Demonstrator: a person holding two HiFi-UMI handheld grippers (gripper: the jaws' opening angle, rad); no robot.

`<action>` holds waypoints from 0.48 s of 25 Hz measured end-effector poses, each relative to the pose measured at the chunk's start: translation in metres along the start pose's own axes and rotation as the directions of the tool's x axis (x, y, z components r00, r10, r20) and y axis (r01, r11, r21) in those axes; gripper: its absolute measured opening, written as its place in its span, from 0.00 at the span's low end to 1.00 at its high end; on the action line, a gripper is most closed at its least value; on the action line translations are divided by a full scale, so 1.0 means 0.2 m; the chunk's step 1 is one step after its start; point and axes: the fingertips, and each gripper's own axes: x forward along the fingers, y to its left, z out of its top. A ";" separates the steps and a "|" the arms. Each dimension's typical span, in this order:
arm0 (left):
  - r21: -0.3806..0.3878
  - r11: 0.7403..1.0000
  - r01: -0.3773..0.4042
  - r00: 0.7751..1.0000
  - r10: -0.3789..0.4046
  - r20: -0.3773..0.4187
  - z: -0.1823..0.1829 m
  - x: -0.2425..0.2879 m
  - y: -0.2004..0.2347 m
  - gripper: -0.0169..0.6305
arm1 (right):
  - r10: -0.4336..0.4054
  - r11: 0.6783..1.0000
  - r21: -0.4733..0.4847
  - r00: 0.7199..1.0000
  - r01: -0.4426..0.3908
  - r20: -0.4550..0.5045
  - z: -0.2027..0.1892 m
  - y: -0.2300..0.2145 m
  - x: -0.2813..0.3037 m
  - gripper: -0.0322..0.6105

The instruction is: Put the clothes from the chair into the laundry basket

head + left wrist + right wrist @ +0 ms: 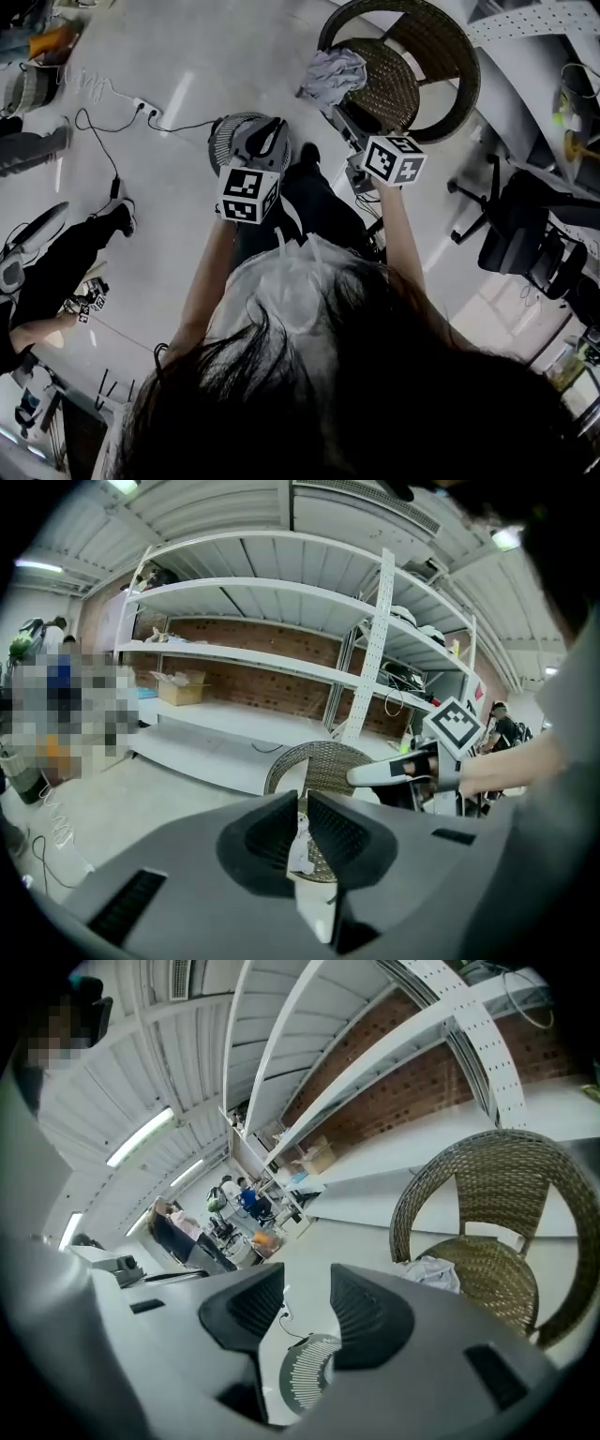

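Observation:
A round wicker chair [427,66] stands at the top of the head view with a crumpled pale grey garment [333,75] on its seat's front edge. The grey slatted laundry basket [230,131] sits on the floor to the chair's left, partly hidden by my left gripper [267,131]. That gripper [303,808] points at the chair with its jaws almost together, holding nothing. My right gripper [349,131] hangs just short of the garment. In its own view the right gripper [307,1302] stands open and empty, with the garment [429,1269], the chair [492,1241] and the basket [309,1372] ahead.
A power strip with cables [141,108] lies on the floor to the left. A seated person's leg [70,258] is at the left edge, an office chair [525,244] at the right. White shelving [281,658] runs behind the wicker chair. People [234,1194] stand far off.

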 end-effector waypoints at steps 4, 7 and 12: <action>0.000 1.000 -0.025 0.999 0.025 -0.023 -0.02 0.15 0.00 0.09 | -0.002 1.000 -0.020 0.999 0.001 -0.043 0.04 -0.19 0.13 0.27; -0.003 0.999 -0.041 0.998 0.041 -0.044 -0.07 0.25 0.03 0.09 | -0.045 0.998 -0.055 0.995 0.040 -0.086 0.01 -0.37 0.26 0.32; -0.048 0.997 -0.066 0.993 0.061 -0.098 -0.20 0.38 0.13 0.09 | -0.109 0.993 -0.063 0.976 0.099 -0.187 -0.12 -0.64 0.47 0.42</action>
